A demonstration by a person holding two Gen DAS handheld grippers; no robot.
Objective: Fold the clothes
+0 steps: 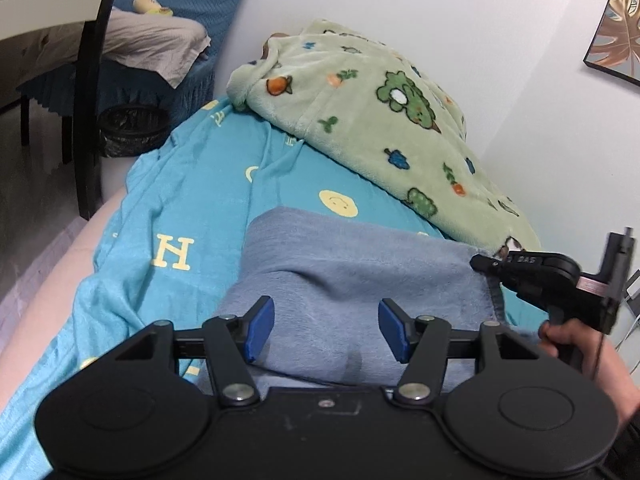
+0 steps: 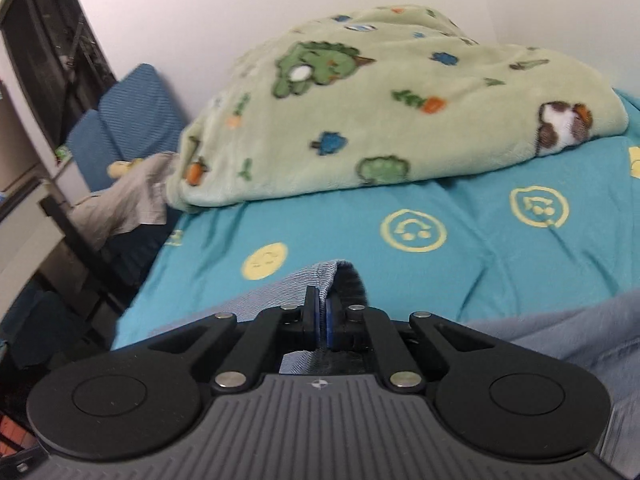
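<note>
- A soft grey-blue garment of brushed, fleecy cloth (image 1: 352,276) is seen lying on the bed, spread over a turquoise bedsheet printed with yellow letters and smiley faces (image 1: 192,200).
- Relative to the garment, a pale green plush blanket with cartoon animals and carrots (image 1: 384,120) is heaped on the far side, by the white wall; its near edge lies just beside the garment's far right corner.
- The left gripper (image 1: 326,330) is held over the near part of the garment with its blue-padded fingers (image 1: 262,330) well apart and nothing between them.
- The right gripper (image 2: 322,320) is clamped on an edge of the garment; a fold of cloth with a finely ribbed pale underside is pinched and stands up ahead of the fingertips. In the left view it is seen at the garment's right edge, held by a hand (image 1: 576,344).
- The cloth is judged light, limp and thick enough to bunch; it should drape without springing back, and is neither fragile nor slippery.
- A hold is best taken at an edge or corner, pinching one layer only, so that the panel can be lifted without dragging the sheet.
- How far the folding has gone cannot be settled from these views.
</note>
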